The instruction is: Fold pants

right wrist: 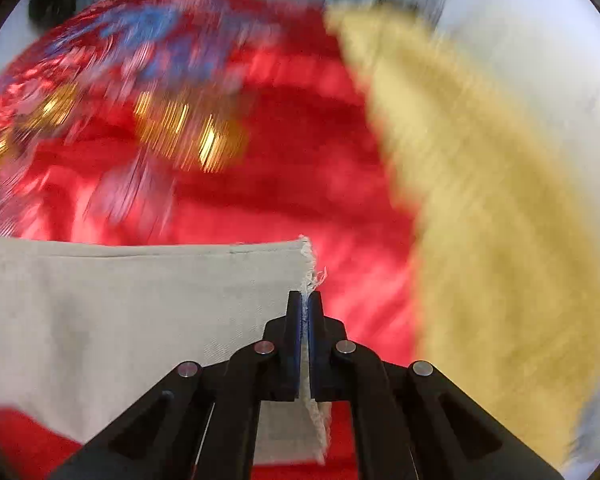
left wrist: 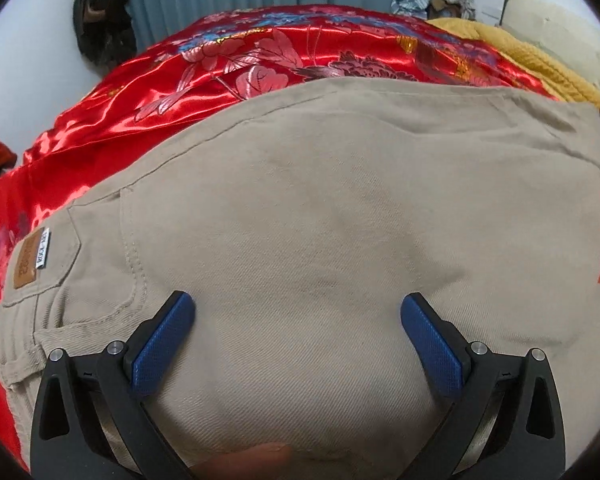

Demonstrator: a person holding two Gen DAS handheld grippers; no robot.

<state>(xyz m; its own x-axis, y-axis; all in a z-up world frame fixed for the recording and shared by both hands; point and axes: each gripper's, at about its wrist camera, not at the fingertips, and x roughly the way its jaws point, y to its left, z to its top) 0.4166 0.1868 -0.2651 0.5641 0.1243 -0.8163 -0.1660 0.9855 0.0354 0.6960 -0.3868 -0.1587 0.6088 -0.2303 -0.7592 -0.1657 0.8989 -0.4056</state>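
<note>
A red satin bedspread (left wrist: 236, 60) with a flower pattern covered the bed, and a mustard blanket (left wrist: 512, 52) lay along its far right side. The tan pants (left wrist: 340, 208) were spread flat across the bedspread, filling most of the left wrist view; a back pocket with a small brown label (left wrist: 27, 261) sat at their left end.

The left gripper (left wrist: 298, 312) hovered low over the middle of the pants with its blue pads set wide and nothing between them. The right gripper (right wrist: 305, 320) was clamped tight on the frayed hem edge (right wrist: 311, 276) of a pant leg, the cloth pinched thinly between its pads; the background there was smeared with motion blur.

The bite on the hem looked shallow, right at the fraying threads, so a quick pull could probably slide the cloth out. The satin looked slick too, so the whole garment might drag along instead of folding over if the left gripper did not pin it.
</note>
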